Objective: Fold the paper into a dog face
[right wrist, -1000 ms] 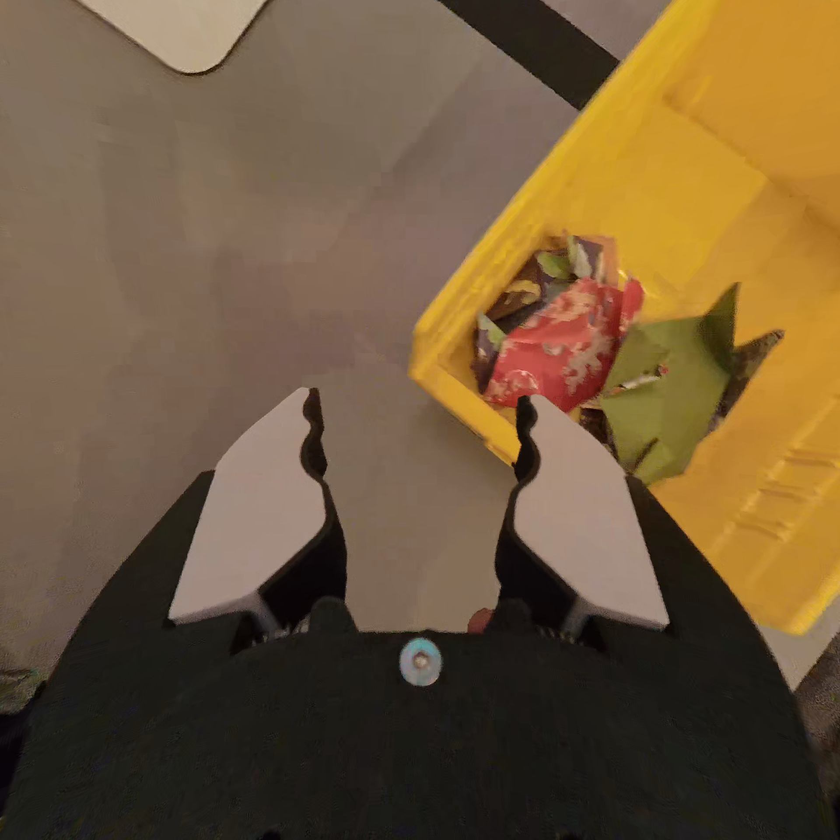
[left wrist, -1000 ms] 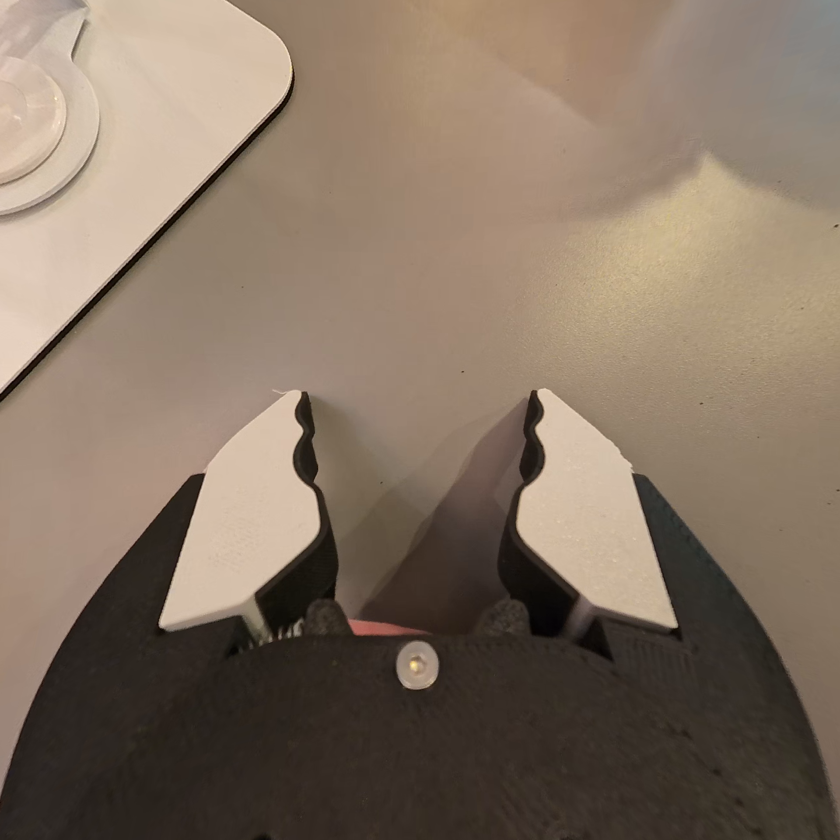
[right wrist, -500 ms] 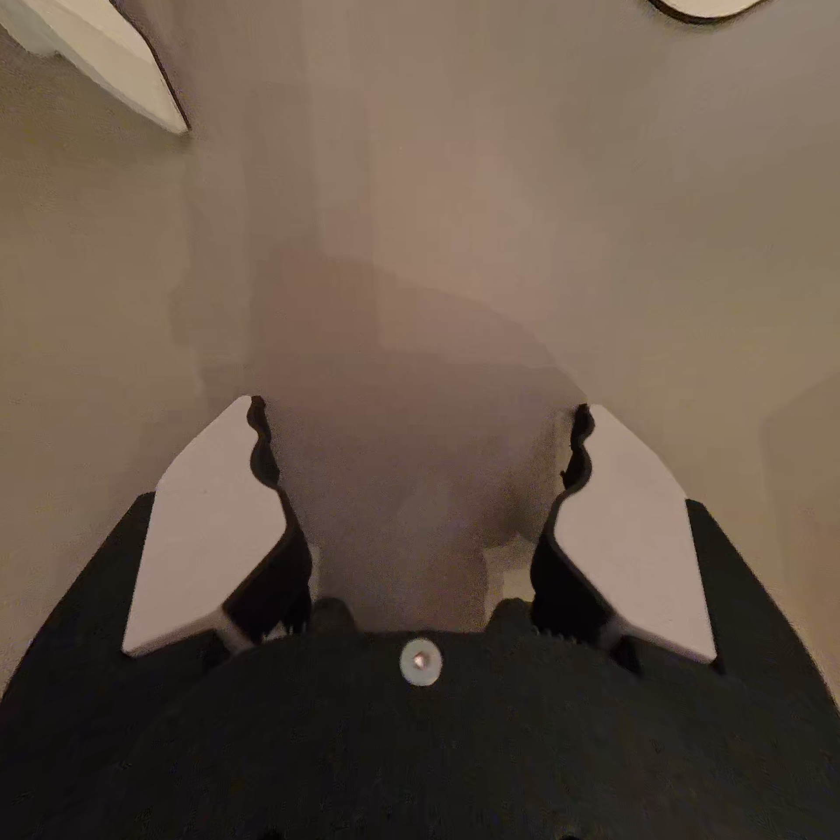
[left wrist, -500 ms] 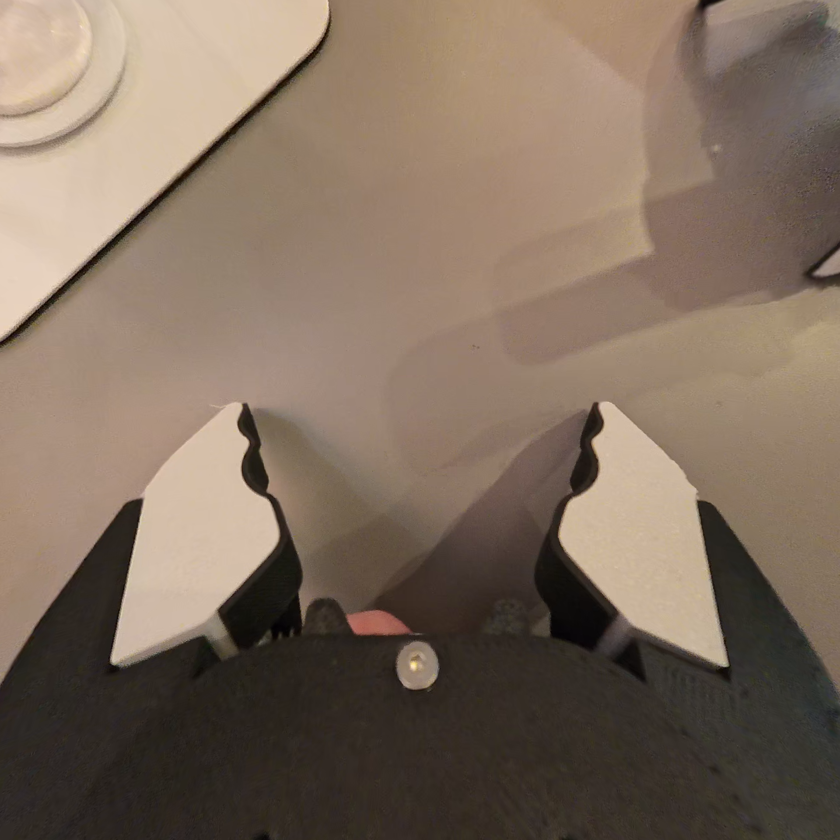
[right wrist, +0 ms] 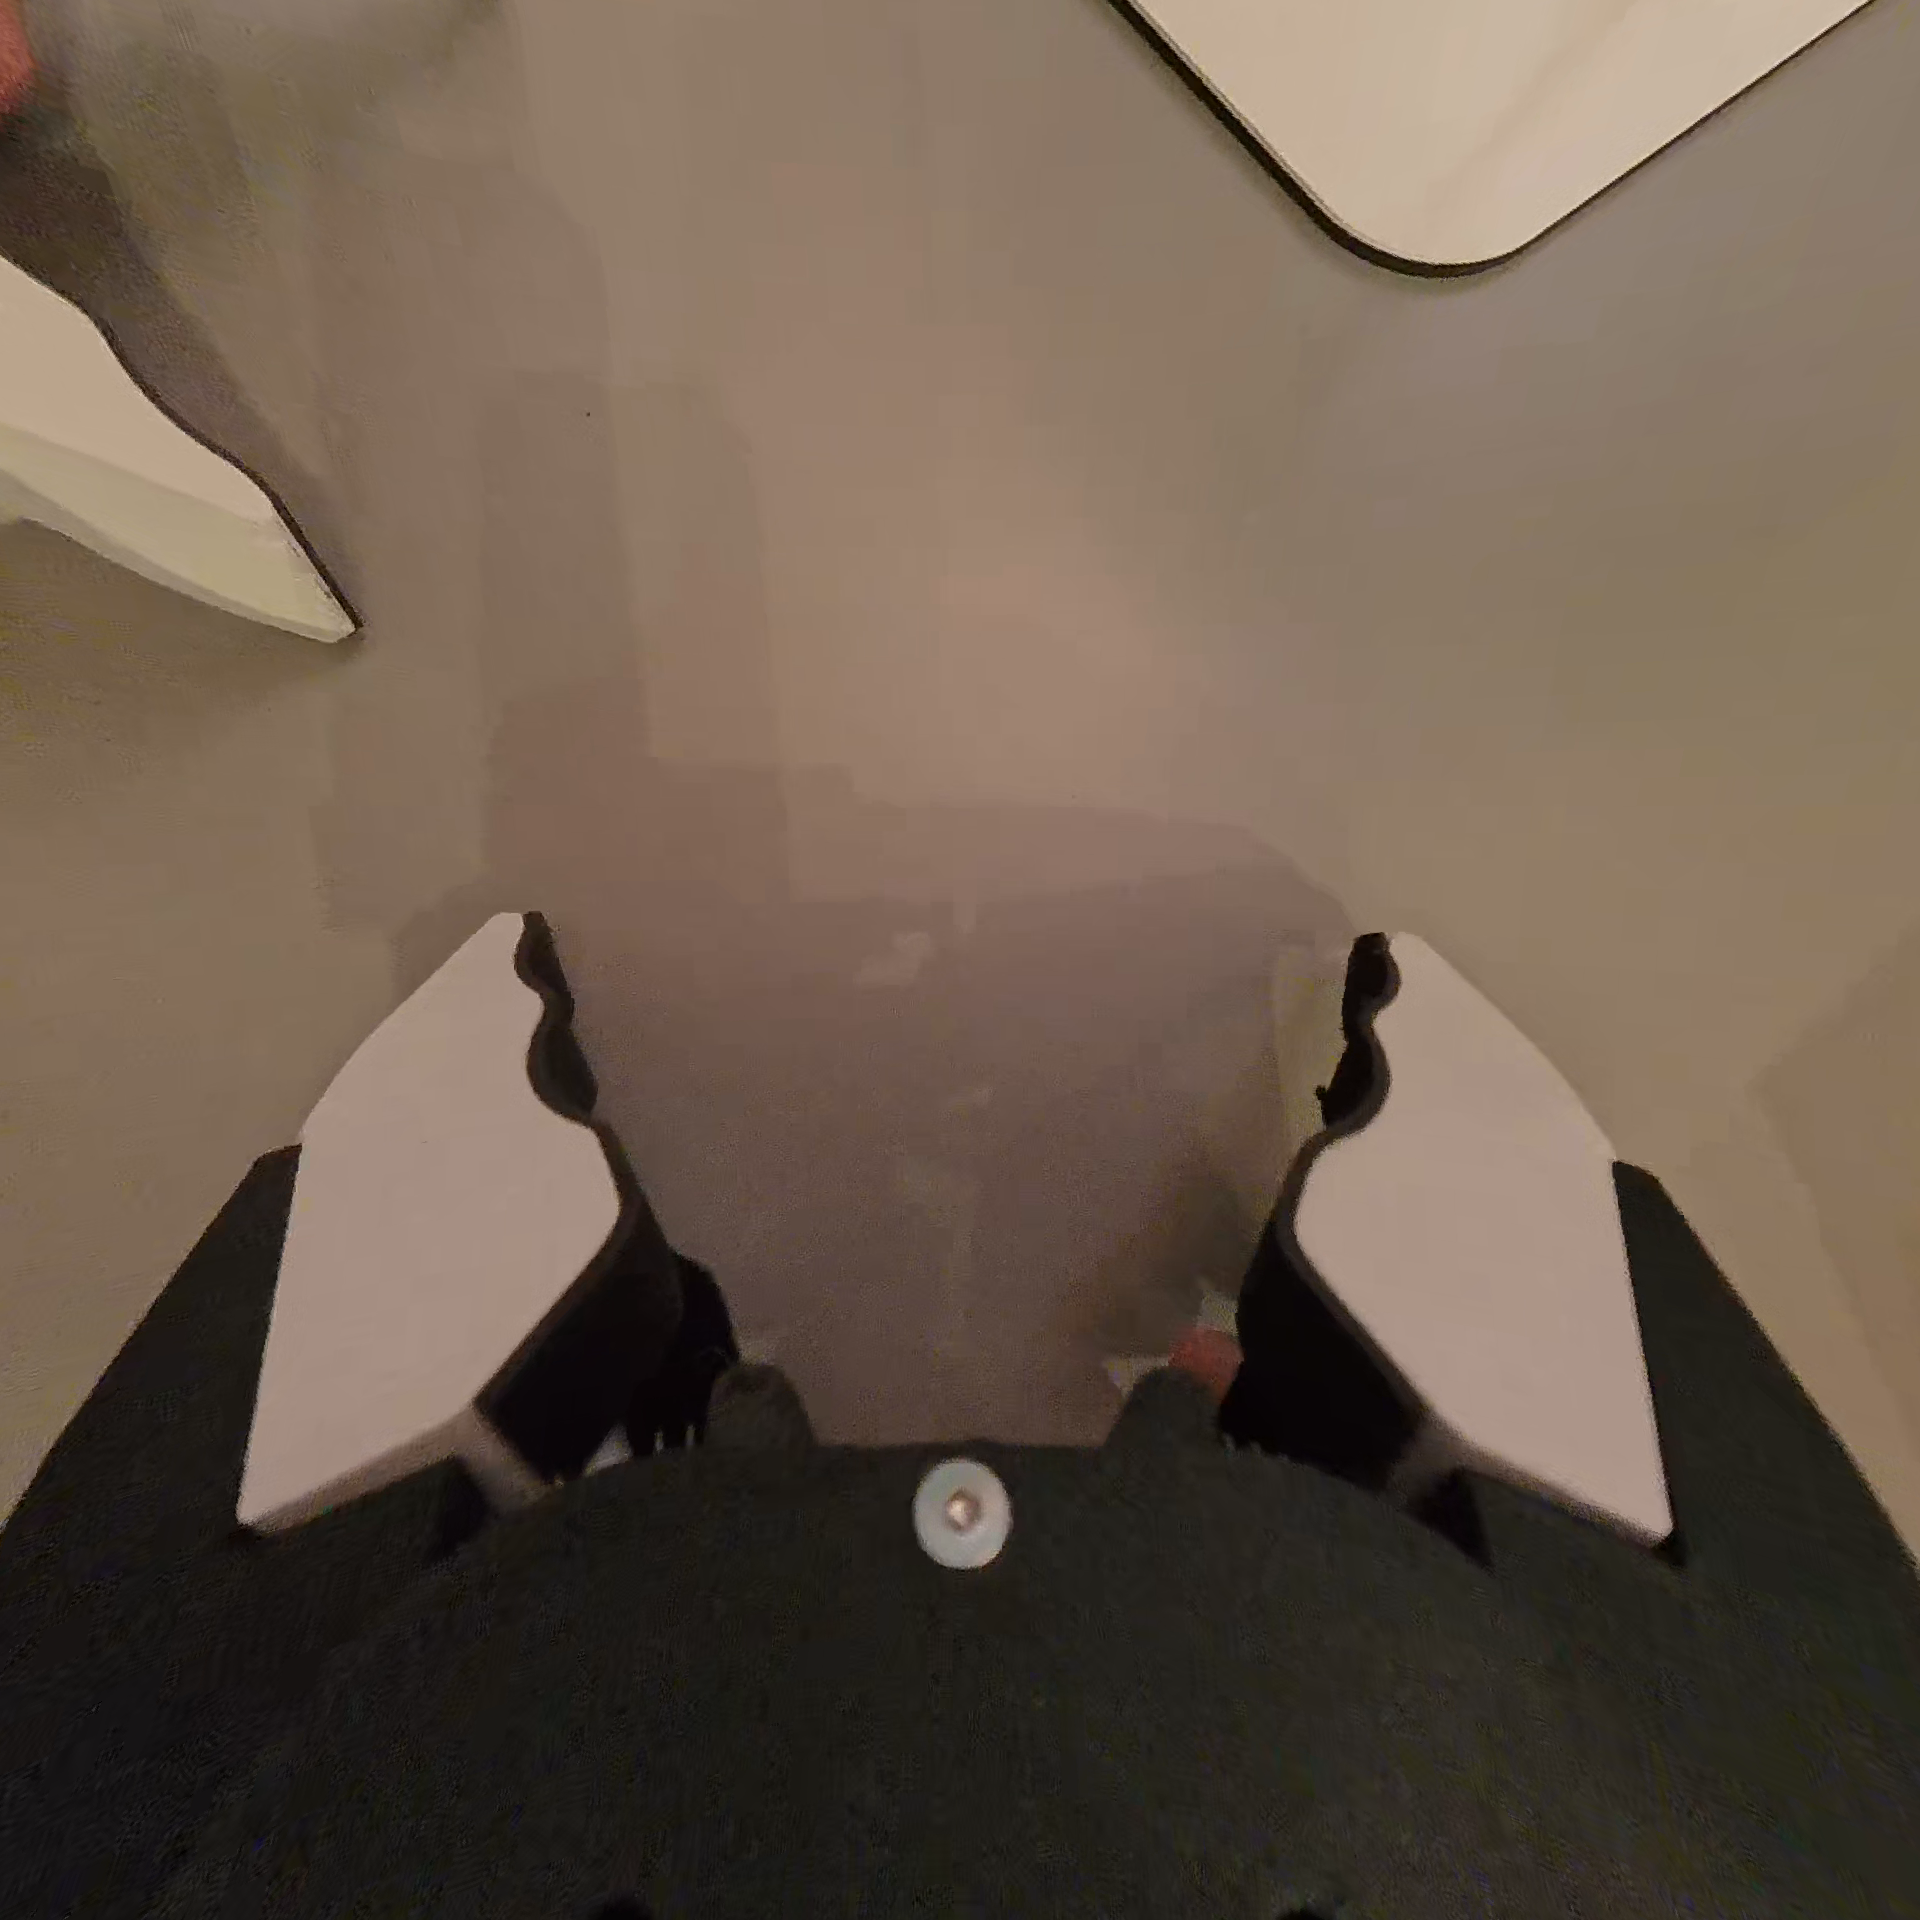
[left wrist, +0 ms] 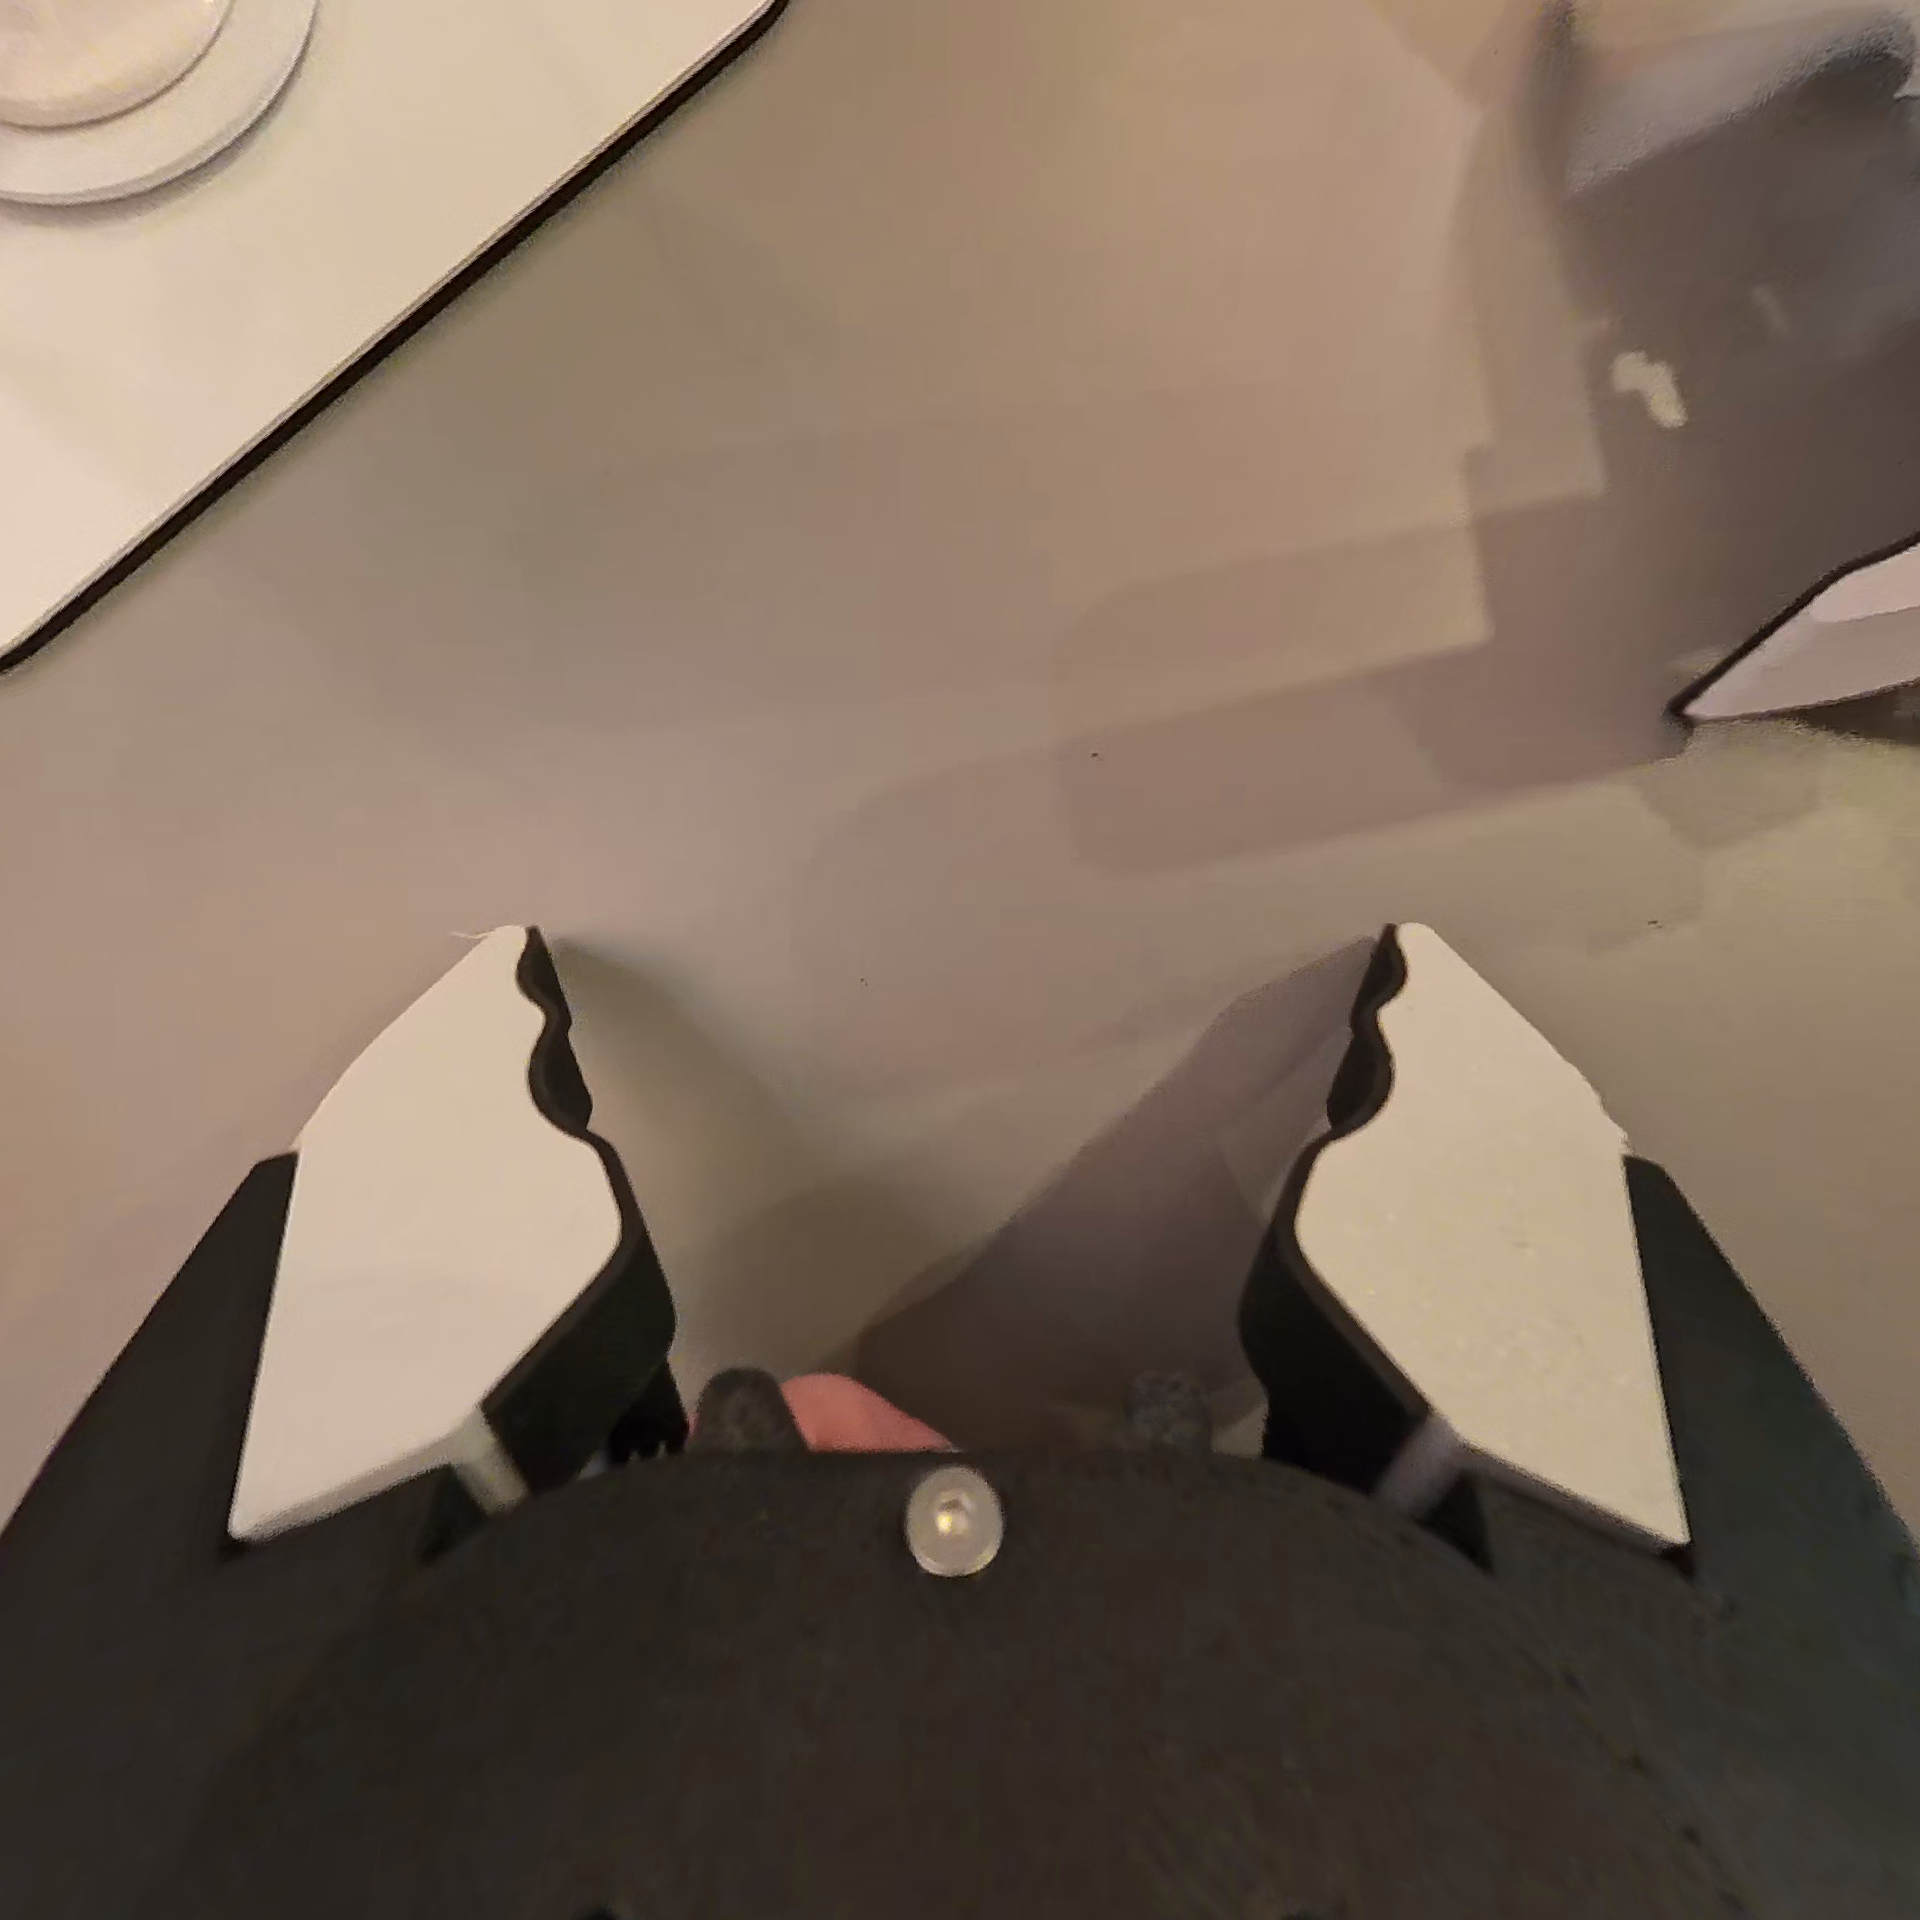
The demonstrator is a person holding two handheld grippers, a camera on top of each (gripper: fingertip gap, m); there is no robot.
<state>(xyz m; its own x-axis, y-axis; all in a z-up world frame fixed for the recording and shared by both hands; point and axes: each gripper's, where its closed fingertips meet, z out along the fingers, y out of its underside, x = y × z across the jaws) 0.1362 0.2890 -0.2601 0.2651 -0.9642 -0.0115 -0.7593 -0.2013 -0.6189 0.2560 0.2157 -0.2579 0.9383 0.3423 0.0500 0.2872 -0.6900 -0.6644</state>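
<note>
I see my left gripper [left wrist: 961, 935] and right gripper [right wrist: 951, 930] both spread wide, empty, tips angled toward each other

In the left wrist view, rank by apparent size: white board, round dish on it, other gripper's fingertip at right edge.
1. white board, largest though cropped.
2. round dish, cropped by the frame.
3. other gripper's fingertip, smallest; cropped too, so true sizes stay unsure.

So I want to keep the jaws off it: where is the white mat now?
In the left wrist view the white mat lies top left on the grey table; the right wrist view shows its corner top right.
</note>
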